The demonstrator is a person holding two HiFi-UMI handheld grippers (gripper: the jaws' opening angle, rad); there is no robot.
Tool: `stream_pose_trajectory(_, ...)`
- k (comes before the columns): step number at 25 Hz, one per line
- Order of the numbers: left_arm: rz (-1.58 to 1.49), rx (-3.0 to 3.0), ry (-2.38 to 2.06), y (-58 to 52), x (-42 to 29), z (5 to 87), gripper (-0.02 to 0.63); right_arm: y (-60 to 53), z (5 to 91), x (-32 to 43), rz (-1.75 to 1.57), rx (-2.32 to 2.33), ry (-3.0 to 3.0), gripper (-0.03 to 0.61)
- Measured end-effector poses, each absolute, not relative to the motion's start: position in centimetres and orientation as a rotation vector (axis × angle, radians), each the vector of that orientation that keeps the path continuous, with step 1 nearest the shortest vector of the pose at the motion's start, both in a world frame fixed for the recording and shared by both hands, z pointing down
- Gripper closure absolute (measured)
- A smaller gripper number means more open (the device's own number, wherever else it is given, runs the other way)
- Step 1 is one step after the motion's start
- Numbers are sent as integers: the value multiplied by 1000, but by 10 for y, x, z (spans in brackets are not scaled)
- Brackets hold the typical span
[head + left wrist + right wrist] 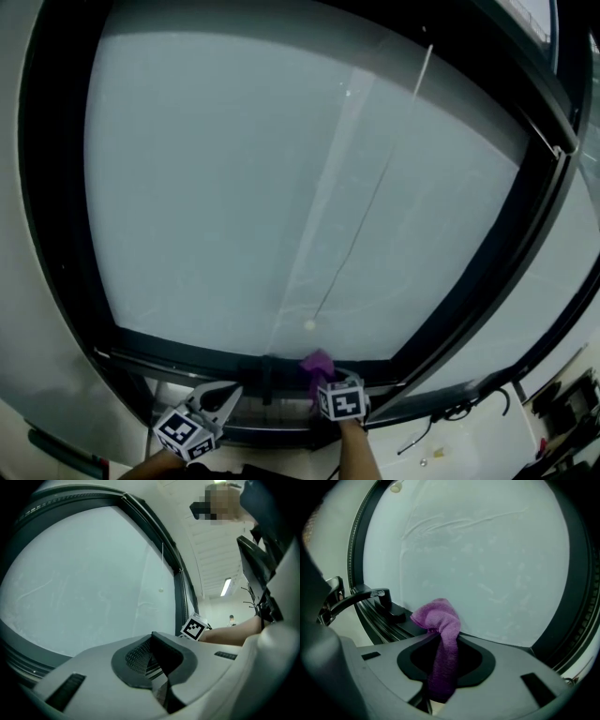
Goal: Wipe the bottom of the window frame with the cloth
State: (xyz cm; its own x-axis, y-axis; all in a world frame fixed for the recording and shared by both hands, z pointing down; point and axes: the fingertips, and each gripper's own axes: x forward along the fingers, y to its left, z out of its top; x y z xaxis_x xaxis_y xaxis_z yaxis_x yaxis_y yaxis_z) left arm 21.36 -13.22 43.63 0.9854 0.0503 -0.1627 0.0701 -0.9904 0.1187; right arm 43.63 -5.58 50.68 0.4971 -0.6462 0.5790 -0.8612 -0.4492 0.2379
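Nearest, low in the head view, are the two hand-held tools. The left gripper (228, 394) sits to the left, just short of the sill, and its own view shows the ribbed pads drawn together with nothing caught between them, so it is clenched on nothing and idle. Just to its right, the right gripper (323, 380) has its jaws clamped on the purple cloth (440, 620). A strip of it runs down through the jaw opening, and a bunched end stands proud of the tips. That bunch appears to press on the bottom of the window frame (178, 361) where the rail meets the glass (262, 187), though the wide-angle lens makes actual contact hard to confirm. This spot is right of the rail's middle, with a dark handle (370, 594) on the rail a little to the cloth's left. Farther off, a thin cord (366, 216) hangs in front of the pane and ends in a small bead (309, 325) above the cloth. Beyond it the dark upright (487, 253) closes the pane on the right. As for progress, the cloth is at the rail and wiping looks ready or barely begun. No streak marks a cleaned stretch, so I judge most of the rail, left and right of the cloth, is yet to be wiped.
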Motion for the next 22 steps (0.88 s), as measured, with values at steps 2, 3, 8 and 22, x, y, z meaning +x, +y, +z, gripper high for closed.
stream_pose_trajectory(2, -259, 3004, 77, -128, 218, 436, 607, -48, 506, 445, 563, 2241, -1225, 480)
stream_pose_trajectory(3, -267, 2995, 75, -125, 220, 437, 607, -45, 505, 449, 559, 2240, -1224, 480)
stream_pose_trajectory(8, -283, 3001, 73, -116, 225, 446, 607, -39, 501, 456, 552, 2230, -1255, 479)
stream_pose_trajectory(22, -212, 2991, 42, -103, 232, 468, 607, 7, 507, 506, 561, 2353, -1124, 479)
